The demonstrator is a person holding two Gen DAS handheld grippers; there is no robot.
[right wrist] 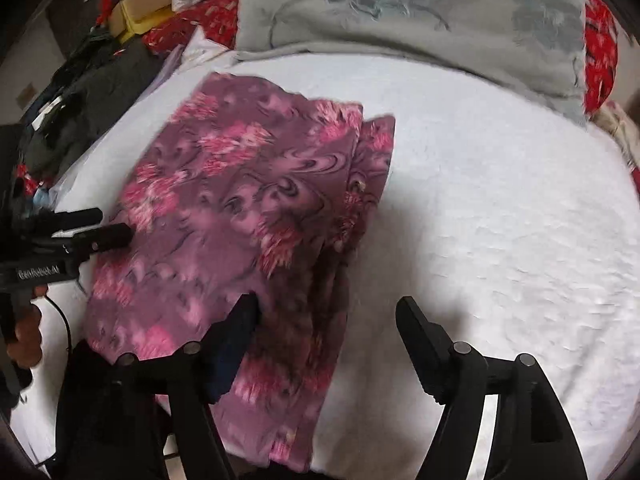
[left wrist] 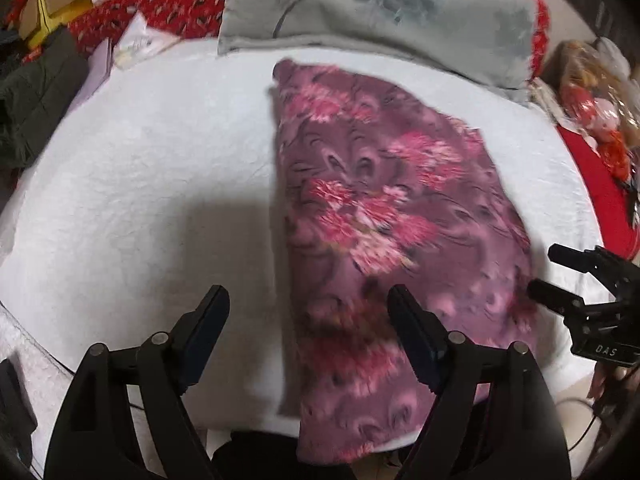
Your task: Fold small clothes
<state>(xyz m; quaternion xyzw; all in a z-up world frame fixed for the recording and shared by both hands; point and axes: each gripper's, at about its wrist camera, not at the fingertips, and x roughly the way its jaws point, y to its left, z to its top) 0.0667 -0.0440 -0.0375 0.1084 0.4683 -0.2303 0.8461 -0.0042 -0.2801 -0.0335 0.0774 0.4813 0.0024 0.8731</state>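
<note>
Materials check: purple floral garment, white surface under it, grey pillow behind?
Purple floral garment: thin printed woven or knit fabric, matte, lies limp in flat layers.
White surface: textured cotton-like cover, matte, pebbly quilted look.
Grey pillow: soft fabric with tonal flower pattern, possibly embroidered; blur leaves it open.
</note>
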